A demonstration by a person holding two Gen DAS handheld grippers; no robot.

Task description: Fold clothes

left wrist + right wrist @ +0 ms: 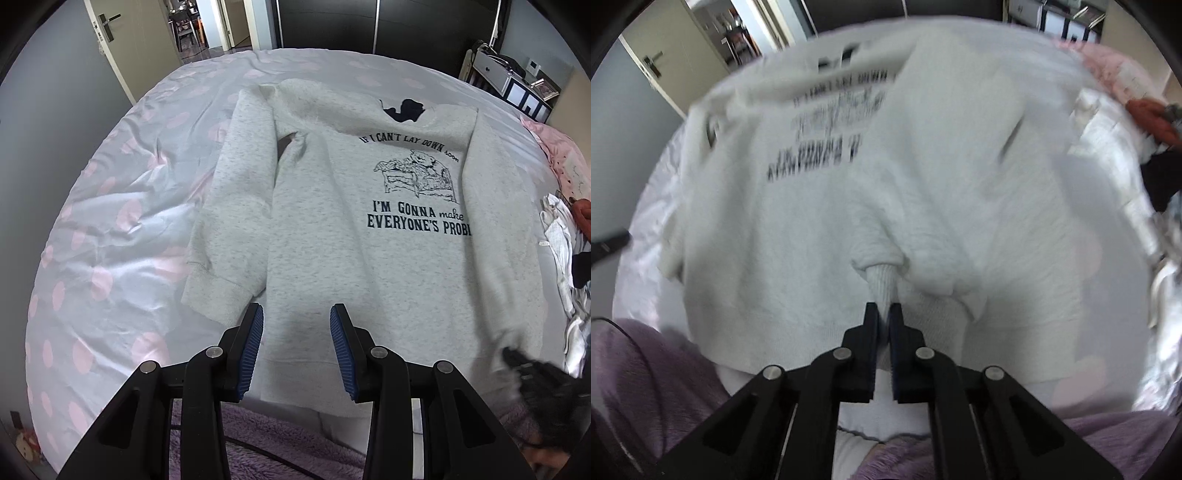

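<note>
We clamp our right gripper (pixel 884 314) on the speckled grey printed sweatshirt's (pixel 332 229) ribbed cuff (pixel 882 282) to fold that sleeve inward across the bed (pixel 110 221), left gripper (pixel 297 325) apart above the hem.

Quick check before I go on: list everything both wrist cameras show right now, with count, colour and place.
sweatshirt: one, light grey with dark printed text, spread on the bed
right cuff: one, light grey, pinched in the right claw
bedspread: one, grey with pink dots, under the sweatshirt
clothes pile: one, white, dark and orange, bed's right edge
door: one, beige, open, far left
purple fleece: one patch, near bed edge, below the claws
left claw: open, above the hem
right claw: shut on the cuff
</note>
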